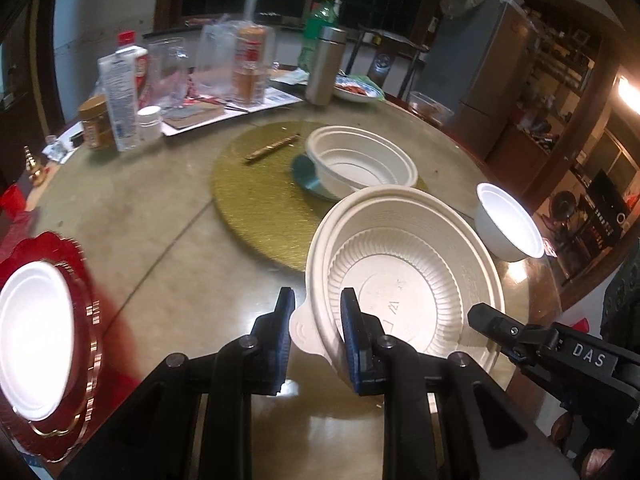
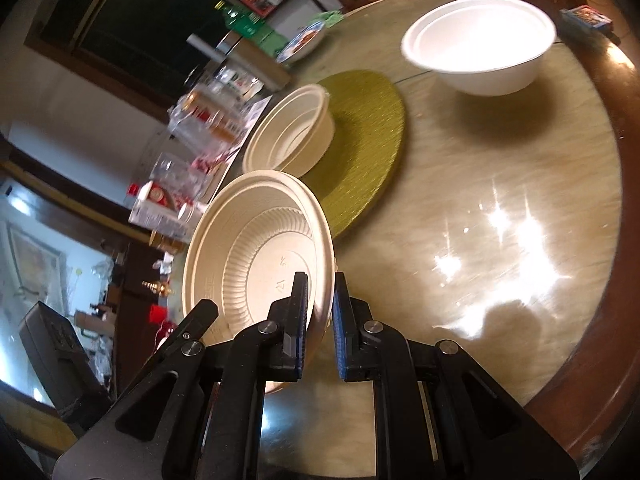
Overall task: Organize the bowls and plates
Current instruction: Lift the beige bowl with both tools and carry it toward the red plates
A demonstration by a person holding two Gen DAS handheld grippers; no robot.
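A cream ribbed bowl (image 1: pixel 404 280) is held tilted above the table by both grippers. My left gripper (image 1: pixel 316 308) is shut on its near rim by the tab. My right gripper (image 2: pixel 320 292) is shut on the opposite rim (image 2: pixel 320 264); its finger shows in the left wrist view (image 1: pixel 492 320). A second cream bowl (image 1: pixel 360 162) sits on a teal saucer (image 1: pixel 306 172) on the gold placemat (image 1: pixel 264 200). A white bowl (image 1: pixel 508 220) stands at the right. A white plate (image 1: pixel 32 336) lies on a red charger (image 1: pixel 80 360) at the left.
Bottles, jars, a steel flask (image 1: pixel 326 64), clear containers and a dish of food (image 1: pixel 356 90) crowd the table's far side. A gold pen (image 1: pixel 272 146) lies on the placemat. The round table's wooden edge (image 2: pixel 616 280) runs close on the right.
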